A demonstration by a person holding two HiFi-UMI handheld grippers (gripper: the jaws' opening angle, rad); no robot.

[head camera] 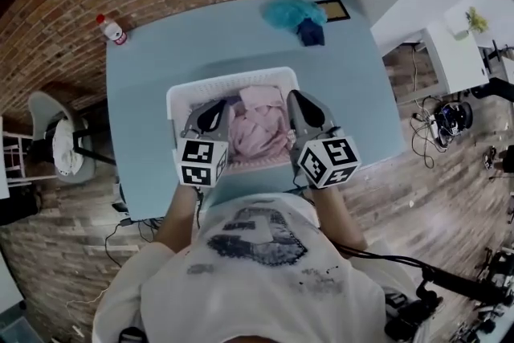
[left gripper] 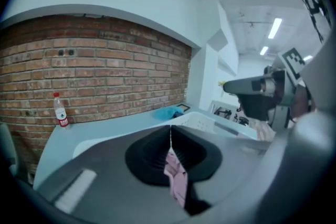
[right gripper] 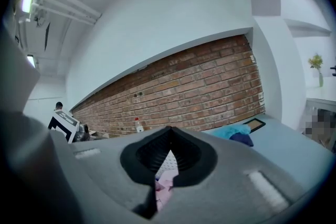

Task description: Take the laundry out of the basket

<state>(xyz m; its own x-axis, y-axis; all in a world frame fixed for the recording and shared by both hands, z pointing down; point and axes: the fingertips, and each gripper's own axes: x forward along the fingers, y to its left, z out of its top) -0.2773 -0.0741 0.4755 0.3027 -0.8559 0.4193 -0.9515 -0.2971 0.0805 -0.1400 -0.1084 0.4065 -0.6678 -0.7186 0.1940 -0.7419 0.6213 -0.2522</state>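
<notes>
Left gripper view: left gripper [left gripper: 170,136] pinches pink cloth [left gripper: 176,178]; right gripper [right gripper: 169,136] is closed too. Lift slowly, clear of basket [left gripper: 202,121].

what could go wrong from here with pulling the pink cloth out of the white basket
The left hand-held gripper is shut on only a thin fold of the crumpled pink cloth, so the fold may slip free when lifted. The cloth lies bunched against a dark garment in the white perforated plastic basket; pulling could drag that garment along, or tug the light basket across the pale blue table.
</notes>
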